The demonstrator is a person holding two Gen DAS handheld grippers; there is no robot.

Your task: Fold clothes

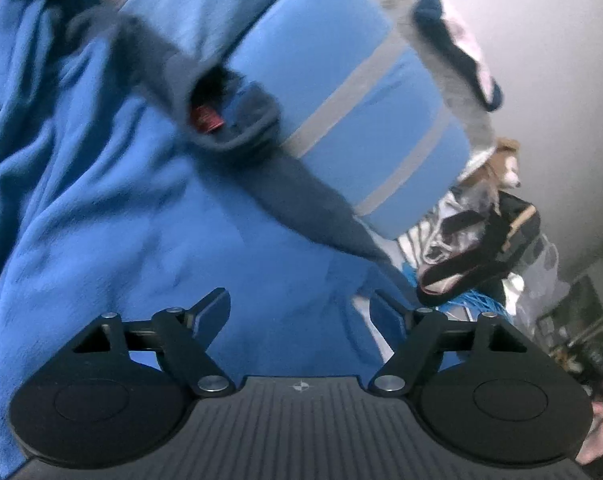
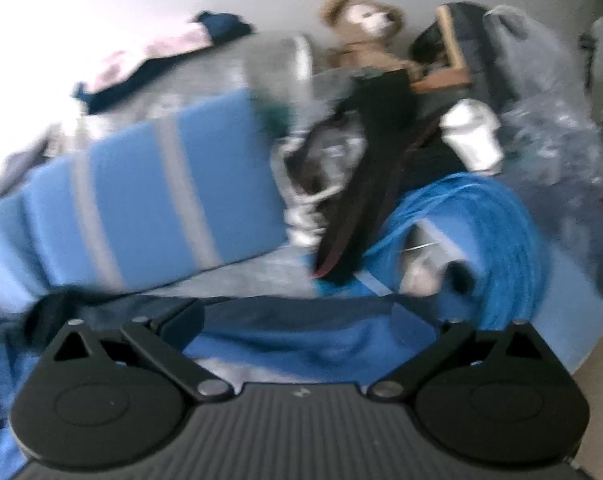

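I have both sets of jaws standing apart with nothing clamped: on the left gripper (image 1: pixel 299 312) they sit fairly wide with blue fleece visible in the gap but no pad pressing on it, and on the right gripper (image 2: pixel 317 320) they are spread as wide as they go, with cloth lying beyond them rather than in them. The thing I am folding, the blue fleece garment (image 1: pixel 101 184), fills the left and centre of the left wrist view, rumpled, with its dark navy collar (image 1: pixel 237 120) and a small red tag near the upper middle; in the right wrist view only its near edge shows along the bottom centre. My judgement is that the step in hand is a fresh grasp, so I would pick two matching points on a hem or shoulder seam, close on a single layer each, and lift evenly to keep the fold square. The striped blue pillow (image 1: pixel 353 100) sits just behind the collar, upper centre, and crowds that side. To the right the room is poor: a black shoe (image 1: pixel 481 248), a teddy bear (image 2: pixel 361 28), a white cup (image 2: pixel 473 136) and a coil of blue cord (image 2: pixel 497 240) are piled close. The free room is toward the lower left, so I would draw the fleece that way.
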